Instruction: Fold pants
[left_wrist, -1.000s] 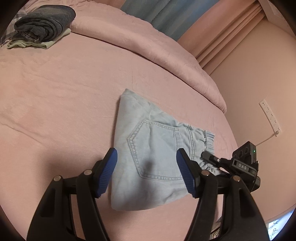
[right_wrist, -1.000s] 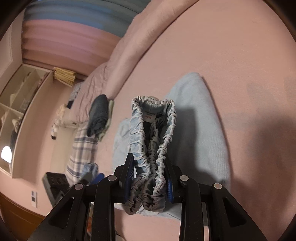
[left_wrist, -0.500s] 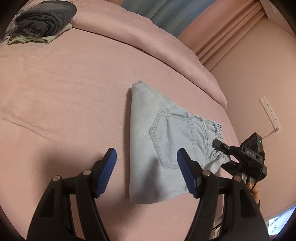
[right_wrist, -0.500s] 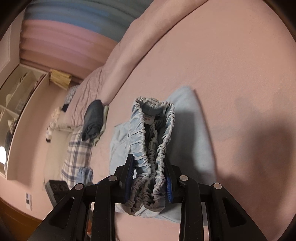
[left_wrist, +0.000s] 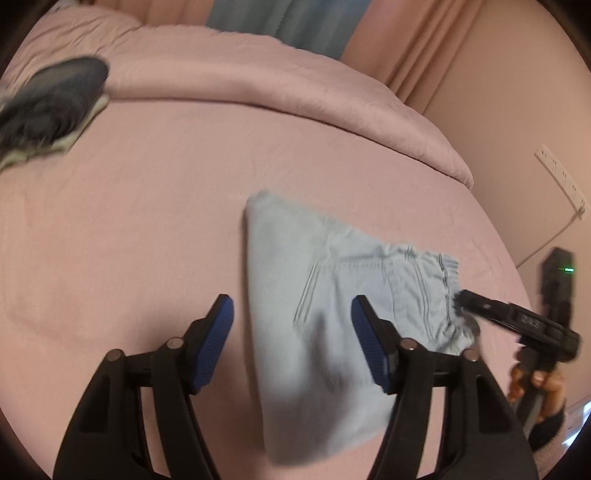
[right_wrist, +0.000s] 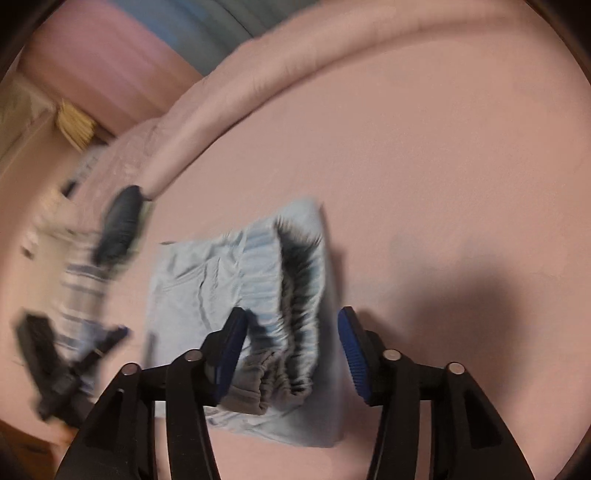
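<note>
On the pink bed (left_wrist: 147, 206), the pants (left_wrist: 317, 317) lie folded into a compact, light-blue wedge, pocket side up, elastic waistband (right_wrist: 295, 295) gathered at the end nearest the right gripper (right_wrist: 291, 343). That gripper's jaws are opening; the waistband sits loosely between the pads, apparently no longer pressed by them. The left gripper (left_wrist: 291, 336) hangs above the fold with its jaws spread but closing, nothing between them; in its view the pants reach from center toward 4 o'clock, where the right gripper's tip meets the waistband.

The fabric looks light, soft and limp, likely to sag and unfold if lifted by one layer. The bunched waistband gives the thickest hold; the folded edge opposite is the second.

A dark bundle (left_wrist: 48, 107) lies at 10 o'clock, well apart, beside the rolled duvet (left_wrist: 295, 85).
</note>
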